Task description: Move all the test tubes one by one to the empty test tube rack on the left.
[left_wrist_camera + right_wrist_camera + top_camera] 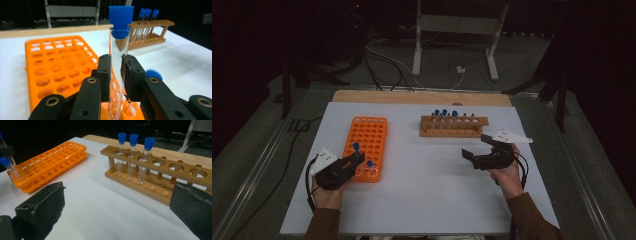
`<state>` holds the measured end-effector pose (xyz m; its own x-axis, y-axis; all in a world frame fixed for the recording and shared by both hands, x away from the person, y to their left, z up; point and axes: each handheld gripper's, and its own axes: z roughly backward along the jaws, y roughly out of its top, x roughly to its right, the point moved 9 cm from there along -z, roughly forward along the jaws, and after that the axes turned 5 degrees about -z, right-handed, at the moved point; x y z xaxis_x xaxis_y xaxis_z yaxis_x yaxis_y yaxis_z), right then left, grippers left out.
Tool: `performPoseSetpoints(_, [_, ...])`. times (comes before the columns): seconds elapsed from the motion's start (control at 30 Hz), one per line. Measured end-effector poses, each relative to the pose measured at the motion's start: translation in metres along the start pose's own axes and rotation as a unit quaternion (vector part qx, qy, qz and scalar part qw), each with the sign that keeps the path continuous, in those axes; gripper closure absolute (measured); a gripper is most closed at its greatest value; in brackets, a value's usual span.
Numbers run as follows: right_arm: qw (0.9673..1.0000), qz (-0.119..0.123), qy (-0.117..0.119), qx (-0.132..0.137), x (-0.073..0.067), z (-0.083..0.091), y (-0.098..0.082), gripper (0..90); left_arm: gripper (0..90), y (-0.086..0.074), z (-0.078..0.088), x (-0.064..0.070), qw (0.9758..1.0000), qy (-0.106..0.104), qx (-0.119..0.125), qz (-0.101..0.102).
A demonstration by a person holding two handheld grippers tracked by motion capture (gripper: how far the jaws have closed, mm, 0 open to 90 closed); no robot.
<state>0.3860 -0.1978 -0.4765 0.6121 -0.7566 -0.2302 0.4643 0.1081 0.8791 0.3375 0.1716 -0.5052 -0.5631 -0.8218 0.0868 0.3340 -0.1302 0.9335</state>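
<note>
The left gripper's (117, 75) fingers (103, 75) clamp a capped glass tube (117, 82) at mid-length, its long axis upright, its base just over a hole at the near end of the orange rack (60, 67). So the coming move is straight down, as I judge it. The right gripper (477, 149) is well apart, on the worktop's (432, 190) right side, its fingers (47, 205) spread wide and empty. Count: one tube held, one standing in the orange rack (370, 167), three in the wooden rack (160, 170) (all blue-capped); two racks.
</note>
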Motion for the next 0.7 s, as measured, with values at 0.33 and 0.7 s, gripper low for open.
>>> performPoseSetpoints(0.33, [1.0000, 0.001, 0.004, -0.003, -0.002, -0.002, -0.001, 0.0, 77.8, -0.026, -0.009, 0.007, 0.9967, -0.003, -0.075, -0.033])
performPoseSetpoints(0.7, [0.9999, 0.007, 0.005, -0.010, -0.004, -0.005, -0.005, 0.0, 78.2, -0.038, -0.013, 0.011, 0.9908, 0.009, -0.117, -0.068])
